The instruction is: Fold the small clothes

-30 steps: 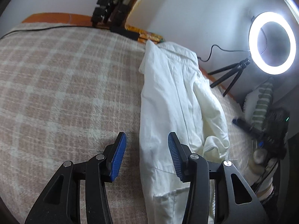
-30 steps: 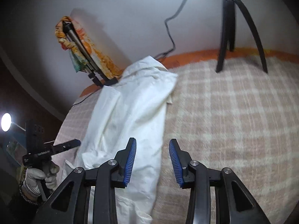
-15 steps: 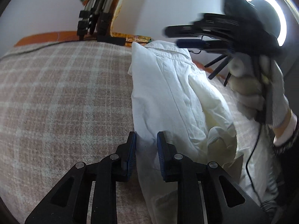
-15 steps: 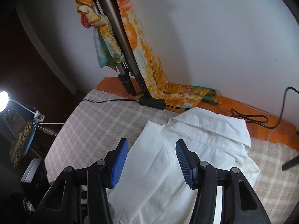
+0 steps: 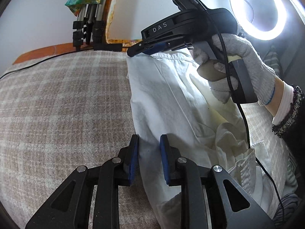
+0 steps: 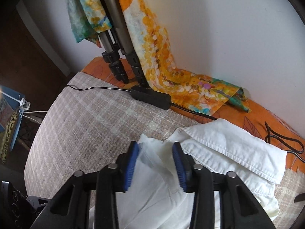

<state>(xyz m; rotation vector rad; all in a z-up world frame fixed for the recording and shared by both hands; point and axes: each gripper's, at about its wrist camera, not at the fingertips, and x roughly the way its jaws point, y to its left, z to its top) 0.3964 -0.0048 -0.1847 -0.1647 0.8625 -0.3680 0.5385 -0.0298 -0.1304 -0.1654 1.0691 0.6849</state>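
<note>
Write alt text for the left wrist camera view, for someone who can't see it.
The left gripper pinches the near folded edge of a white shirt on a checked blanket. Farther off, a gloved hand holds the right gripper on the shirt's collar end, with a lit ring light behind.

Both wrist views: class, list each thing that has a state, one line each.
white shirt: partly folded lengthwise, lying on the blanket.
left tongs: just been closing, clamped on the shirt's edge.
right tongs: just been closing, shirt's shoulder between them; grip unclear.
ring light: on.
</note>
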